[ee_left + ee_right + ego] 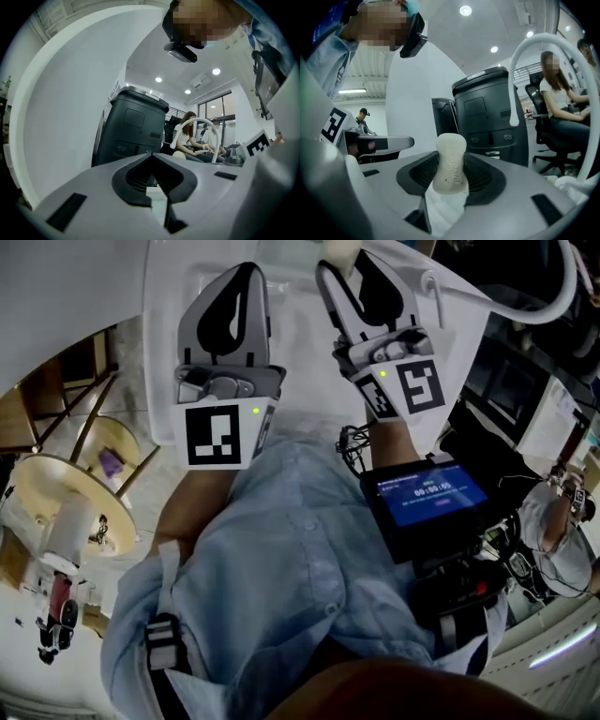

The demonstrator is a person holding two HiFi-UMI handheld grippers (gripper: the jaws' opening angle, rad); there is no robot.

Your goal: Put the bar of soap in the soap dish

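A cream bar of soap (pixel 450 161) stands upright between the jaws of my right gripper (pixel 449 190), which is shut on it. In the head view the soap (pixel 339 251) shows only as a pale lump at the tip of the right gripper (pixel 336 266), near the top edge. My left gripper (pixel 246 276) is held beside it to the left. In the left gripper view the left gripper (pixel 157 193) is shut with nothing in it. Both point away from the body over a white moulded surface (pixel 291 315). I cannot make out a soap dish in any view.
A curved white tap (pixel 525 61) arches at the right. A dark grey cabinet (pixel 487 108) stands behind it, with seated people (pixel 560 103) further right. Lower left in the head view is a round wooden stand (pixel 66 493). A lit screen (pixel 429 493) hangs at the person's waist.
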